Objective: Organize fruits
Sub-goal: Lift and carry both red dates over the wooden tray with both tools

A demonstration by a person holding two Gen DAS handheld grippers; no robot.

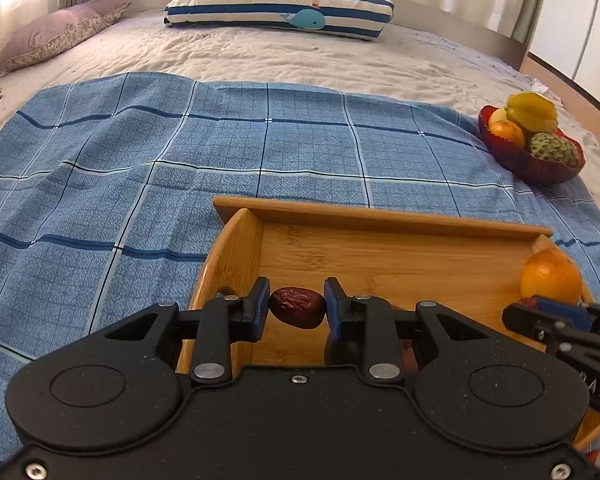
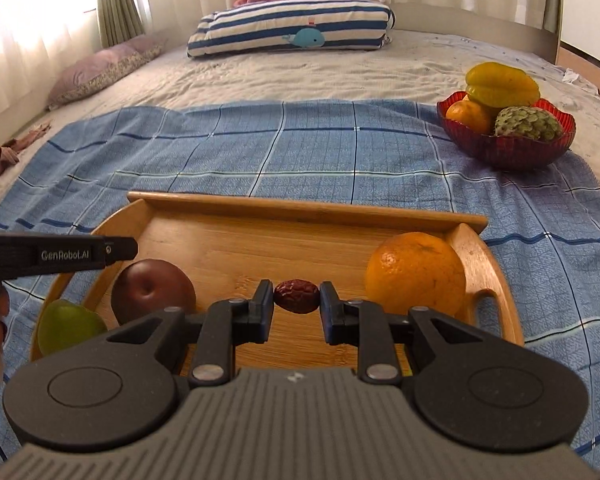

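Two dates in two claws, both over the tray!
Left claw [image 1: 296,306] pinches a red date [image 1: 298,307]; right claw [image 2: 296,296] clamps another date [image 2: 297,295] above the wooden tray [image 2: 300,204] with its orange [image 2: 415,274], apple [image 2: 153,290] and green fruit [image 2: 70,330]. The red bowl [image 2: 508,148] seems unsorted; the tray's near edge is hidden.

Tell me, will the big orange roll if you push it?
Probably. The orange looks round and rests loose on the flat tray, so a nudge could roll it. The tray's raised rim should stop it. It looks firm and fairly heavy, with a dimpled peel that's probably not slippery.
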